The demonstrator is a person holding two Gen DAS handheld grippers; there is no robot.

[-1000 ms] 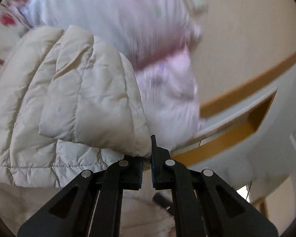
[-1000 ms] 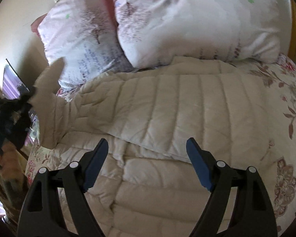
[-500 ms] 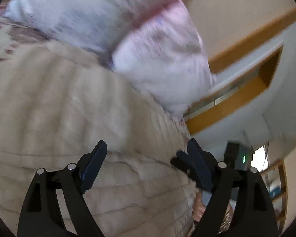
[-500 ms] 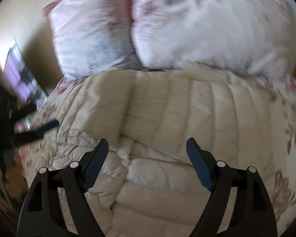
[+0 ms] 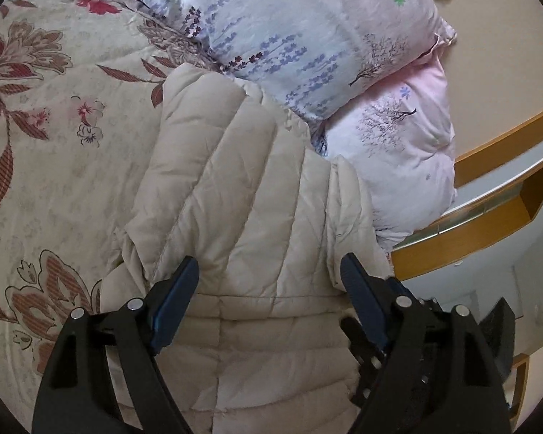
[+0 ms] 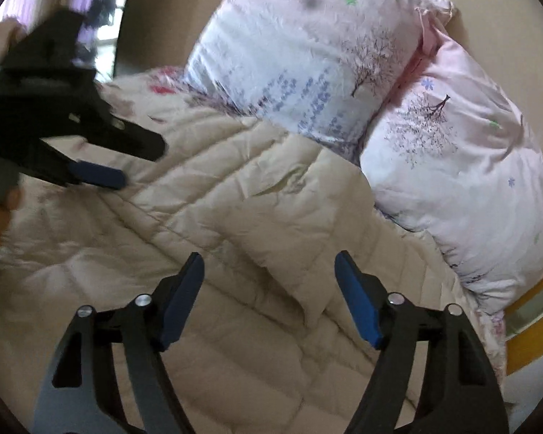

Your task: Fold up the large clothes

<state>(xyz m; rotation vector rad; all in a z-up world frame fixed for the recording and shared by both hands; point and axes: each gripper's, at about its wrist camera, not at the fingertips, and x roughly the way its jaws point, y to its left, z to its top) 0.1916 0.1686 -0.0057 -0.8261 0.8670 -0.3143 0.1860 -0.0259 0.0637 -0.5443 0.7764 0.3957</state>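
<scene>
One cream puffer jacket (image 5: pixel 235 195) lies on the bed, on a floral quilt (image 5: pixel 54 115), its far edge touching two pillows (image 5: pixel 307 36). The left wrist view alone shows the quilt's broad red-and-brown flower print on its left side, and a wooden bedside shelf (image 5: pixel 488 217) past the pillows on its right. The right wrist view (image 6: pixel 235 217) alone shows a sleeve folded across the jacket's quilted body, and the other tool seen from outside. Two grippers are in sight. The left gripper (image 5: pixel 269 282) hovers over the jacket with its blue-padded jaws spread wide and nothing between them; it appears again, blurred, in the right view (image 6: pixel 126 162). The right gripper (image 6: pixel 269 278) is likewise released, jaws apart above the folded jacket, gripping nothing
</scene>
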